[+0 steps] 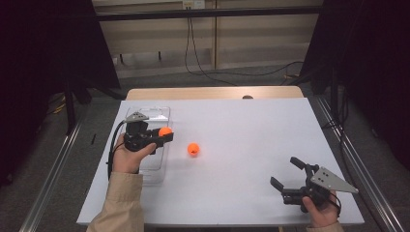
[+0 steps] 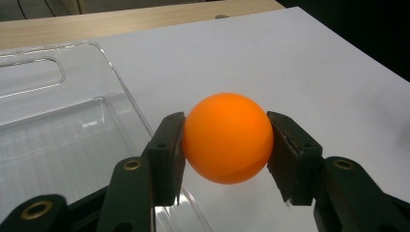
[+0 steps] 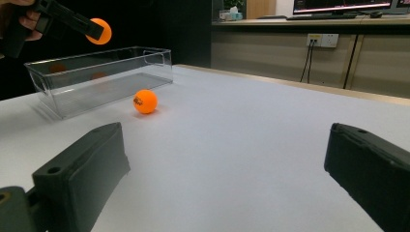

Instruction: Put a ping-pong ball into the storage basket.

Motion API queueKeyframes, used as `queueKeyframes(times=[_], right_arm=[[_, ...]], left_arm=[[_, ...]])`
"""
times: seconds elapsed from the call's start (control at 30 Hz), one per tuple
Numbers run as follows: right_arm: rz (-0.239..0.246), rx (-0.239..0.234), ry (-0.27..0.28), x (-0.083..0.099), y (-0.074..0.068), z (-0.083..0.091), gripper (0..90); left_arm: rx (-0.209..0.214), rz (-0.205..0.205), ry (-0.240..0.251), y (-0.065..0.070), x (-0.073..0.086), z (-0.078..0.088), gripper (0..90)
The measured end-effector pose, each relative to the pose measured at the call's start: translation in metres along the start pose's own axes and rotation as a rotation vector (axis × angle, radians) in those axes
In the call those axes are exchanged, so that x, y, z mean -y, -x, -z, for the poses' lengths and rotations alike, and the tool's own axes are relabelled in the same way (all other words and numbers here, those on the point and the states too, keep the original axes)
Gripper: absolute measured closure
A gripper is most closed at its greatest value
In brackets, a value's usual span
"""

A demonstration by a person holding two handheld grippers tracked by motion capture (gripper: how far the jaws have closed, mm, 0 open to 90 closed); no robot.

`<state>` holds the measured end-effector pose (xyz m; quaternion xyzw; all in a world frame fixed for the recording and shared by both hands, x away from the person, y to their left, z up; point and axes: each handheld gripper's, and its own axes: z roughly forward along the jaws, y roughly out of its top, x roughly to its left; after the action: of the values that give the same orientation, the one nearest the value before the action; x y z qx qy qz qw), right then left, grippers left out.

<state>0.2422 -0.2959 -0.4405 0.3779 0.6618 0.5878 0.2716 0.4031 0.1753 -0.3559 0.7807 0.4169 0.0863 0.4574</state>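
My left gripper (image 1: 164,135) is shut on an orange ball (image 1: 165,131), held in the air over the right wall of a clear plastic bin (image 1: 150,113). In the left gripper view the ball (image 2: 226,137) sits squeezed between both black pads, with the bin (image 2: 58,121) below and to the left. A second orange ball (image 1: 193,149) lies on the white table just right of the bin; it carries a small printed mark (image 3: 145,102). My right gripper (image 1: 286,172) rests open near the table's front right, nothing between its jaws.
The white table top (image 1: 241,130) stretches between the two grippers. A wooden strip (image 1: 212,93) runs along its far edge. Cables hang on the floor behind. Dark curtains stand at both sides.
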Motion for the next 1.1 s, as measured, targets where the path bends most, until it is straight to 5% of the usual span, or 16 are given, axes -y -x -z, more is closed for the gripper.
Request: queueKeyframes(times=[1.1], right_arm=[[0.005, -0.001, 0.000, 0.000, 0.000, 0.000, 0.7]], left_arm=[[-0.044, 0.012, 0.013, -0.012, 0.003, 0.007, 50.9]])
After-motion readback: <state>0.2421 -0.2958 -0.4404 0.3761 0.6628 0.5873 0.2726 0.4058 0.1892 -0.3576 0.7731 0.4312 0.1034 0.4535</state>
